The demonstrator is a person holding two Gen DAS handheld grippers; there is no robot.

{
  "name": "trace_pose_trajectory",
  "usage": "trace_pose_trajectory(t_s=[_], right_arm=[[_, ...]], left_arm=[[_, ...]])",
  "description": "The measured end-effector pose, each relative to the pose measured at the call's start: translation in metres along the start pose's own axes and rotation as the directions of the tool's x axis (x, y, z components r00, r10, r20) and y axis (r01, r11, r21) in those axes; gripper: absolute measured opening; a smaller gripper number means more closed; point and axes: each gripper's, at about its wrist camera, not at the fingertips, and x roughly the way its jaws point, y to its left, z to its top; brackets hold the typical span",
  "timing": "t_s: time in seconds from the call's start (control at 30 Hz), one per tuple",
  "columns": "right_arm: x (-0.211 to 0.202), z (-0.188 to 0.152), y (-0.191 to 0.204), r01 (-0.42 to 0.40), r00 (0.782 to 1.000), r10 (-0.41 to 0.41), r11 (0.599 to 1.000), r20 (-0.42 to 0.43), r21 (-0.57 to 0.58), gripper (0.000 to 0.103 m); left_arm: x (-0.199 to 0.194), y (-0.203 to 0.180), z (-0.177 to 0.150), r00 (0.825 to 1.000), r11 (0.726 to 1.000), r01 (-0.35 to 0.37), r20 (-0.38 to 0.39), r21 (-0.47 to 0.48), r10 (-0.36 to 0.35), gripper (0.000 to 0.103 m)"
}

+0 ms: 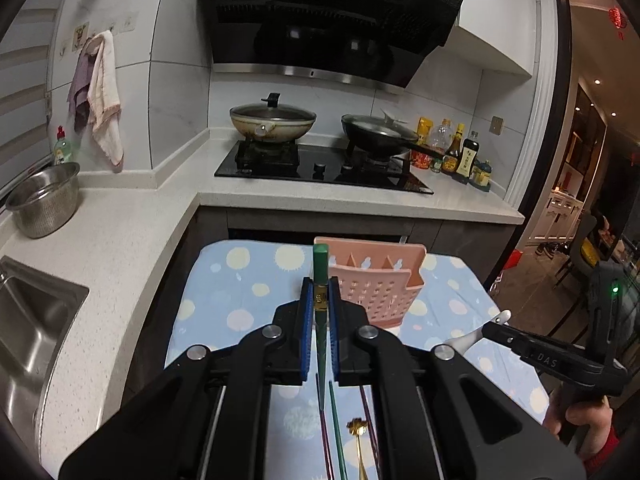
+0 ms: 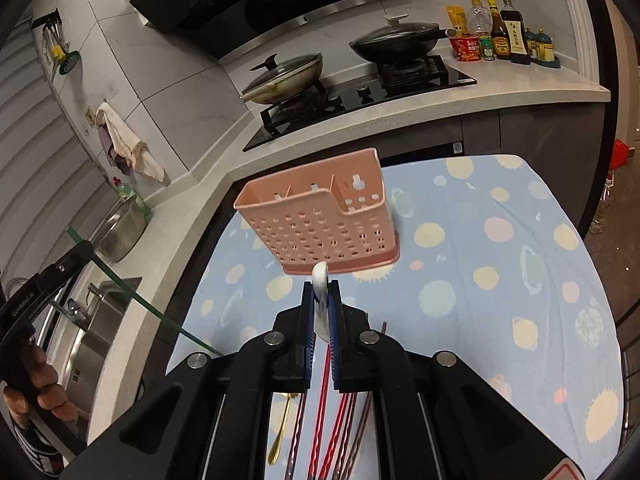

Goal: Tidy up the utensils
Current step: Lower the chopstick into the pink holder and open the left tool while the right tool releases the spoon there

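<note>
Nearest to me on the blue spotted cloth (image 2: 500, 264): loose chopsticks (image 2: 324, 432), red and dark ones, lying under my right gripper, plus a gold spoon (image 2: 280, 432) just left of them, handle toward the far side. In the left view the same gold spoon shows its flower-shaped end, with a green chopstick on the cloth (image 1: 338, 436) beside it and dark ones either side. My left gripper (image 1: 320, 300) has its blue pads clamped together on a green chopstick (image 1: 320, 264), which runs along the jaws, square butt end poking out past the tips, thin end trailing back under me. My right gripper (image 2: 321, 296) is pinched tight on a white ceramic spoon (image 2: 320, 280), one rounded white end sticking up past the tips. From the left view the right one sits off to my right with the white spoon jutting toward the middle; a hand (image 1: 580, 416) wraps its grip. From the right view the left one is far left, green stick slanting across the counter edge. Both are lifted off the cloth. Just beyond both sets of tips stands the pink perforated utensil holder (image 2: 316, 216), upright on the cloth, divided into compartments, nothing visible inside. Past that, the white counter (image 1: 120, 240) with a steel sink (image 1: 28, 328) and metal colander (image 1: 44, 200) at left, then the black hob (image 1: 320, 164) with two lidded pans, sauce bottles (image 1: 460, 152) at right, range hood (image 1: 320, 20) above, towels (image 1: 100, 92) hanging on the wall.
</note>
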Motion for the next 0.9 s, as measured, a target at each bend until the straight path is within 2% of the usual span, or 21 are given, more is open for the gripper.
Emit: trace_pose_trajectory(t_s=[0.13, 0.27, 0.4, 0.5, 0.6, 0.8, 0.9], right_arm=[[0.015, 0.039, 0.001, -0.013, 0.999, 0.012, 1.000, 0.030, 0.000, 0.007], [0.031, 0.073, 0.000, -0.001, 0.998, 0.002, 1.000, 0.069, -0.007, 0.007], [0.050, 0.098, -0.010, 0.003, 0.996, -0.005, 1.000, 0.085, 0.023, 0.007], [0.069, 0.111, -0.021, -0.012, 0.997, 0.007, 0.998, 0.075, 0.060, 0.007], [0.088, 0.116, -0.028, 0.015, 0.998, -0.019, 0.998, 0.057, 0.064, 0.007], [0.121, 0.107, -0.045, 0.034, 0.999, -0.034, 0.996, -0.011, 0.082, 0.007], [0.128, 0.100, -0.049, 0.042, 0.999, -0.041, 0.996, -0.025, 0.077, 0.014]], left_arm=[[0.001, -0.011, 0.052, 0.996, 1.000, 0.015, 0.091, 0.026, -0.017, 0.007], [0.004, -0.020, 0.101, 0.982, 0.999, 0.022, 0.185, 0.045, -0.030, 0.007], [0.025, -0.023, 0.126, 0.975, 0.999, 0.033, 0.217, 0.034, -0.039, 0.007], [0.050, -0.023, 0.132, 0.978, 0.999, 0.041, 0.204, 0.019, -0.044, 0.007], [0.076, -0.023, 0.129, 0.983, 0.999, 0.028, 0.178, 0.019, -0.031, 0.007], [0.118, -0.017, 0.104, 0.995, 1.000, 0.005, 0.101, 0.018, -0.007, 0.007], [0.131, -0.017, 0.088, 0.998, 0.999, -0.011, 0.066, 0.034, 0.008, 0.007]])
